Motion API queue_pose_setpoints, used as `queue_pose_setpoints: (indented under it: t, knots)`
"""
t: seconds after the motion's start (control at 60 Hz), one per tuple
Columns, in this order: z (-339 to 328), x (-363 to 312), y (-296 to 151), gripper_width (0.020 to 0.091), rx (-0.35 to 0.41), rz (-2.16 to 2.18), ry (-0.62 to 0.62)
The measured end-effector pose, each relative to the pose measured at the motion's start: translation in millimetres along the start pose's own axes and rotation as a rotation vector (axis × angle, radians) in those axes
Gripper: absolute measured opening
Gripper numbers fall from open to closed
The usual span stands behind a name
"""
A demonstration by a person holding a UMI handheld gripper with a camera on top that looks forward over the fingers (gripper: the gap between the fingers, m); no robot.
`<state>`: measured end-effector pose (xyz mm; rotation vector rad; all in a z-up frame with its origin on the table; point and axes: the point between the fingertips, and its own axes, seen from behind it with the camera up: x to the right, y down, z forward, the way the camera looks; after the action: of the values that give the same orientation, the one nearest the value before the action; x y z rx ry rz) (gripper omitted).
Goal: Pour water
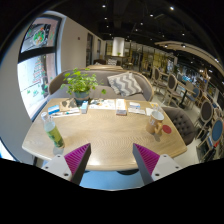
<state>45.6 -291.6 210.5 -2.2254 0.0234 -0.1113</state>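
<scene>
Beyond the fingers: wooden counter (pixel 105 135) in a café-like room.
Left: green bottle (pixel 53 133) upright near the counter's edge.
Back left: potted plant (pixel 80 85), papers (pixel 64 110) beside it.
Right: cup (pixel 155 127) near a chair (pixel 184 126).
Gripper (pixel 110 160): released, pink pads (pixel 78 159) apart, grasping nothing, over the counter's near edge.

Wooden table (pixel 110 135) with potted plant (pixel 80 85)

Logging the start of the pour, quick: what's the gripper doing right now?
Gripper: open, holding nothing; its fingers hang over the near edge of the table.
</scene>
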Motion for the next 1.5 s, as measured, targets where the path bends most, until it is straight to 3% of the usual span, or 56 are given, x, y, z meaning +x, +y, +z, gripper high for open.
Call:
queue_pose_setpoints:
  t: [0.217,0.433,0.7,0.967,1.017,1.083,1.117,1.417,1.5]
  knots:
    - [-7.1,-53.6,33.4,0.0854,-0.036,0.015,0.035]
    - [2.7,-157.6,66.5,0.0851,-0.05,0.026,-0.059]
    - [68.4,-266.4,44.5,0.086,0.049,0.027,-0.158]
    - [159.8,-290.0,10.0,0.0851,0.143,0.07,-0.113]
    - [170.8,-293.7,7.6,0.079,0.159,0.055,-0.12]
    - [183.3,-295.9,10.5,0.06,0.161,0.029,-0.112]
    - [184.2,-292.9,8.6,0.0543,0.175,0.02,-0.099]
    - [173.4,-291.8,4.1,0.0383,0.187,0.025,-0.169]
    - [163.5,-287.2,-12.8,0.0383,0.192,0.034,-0.196]
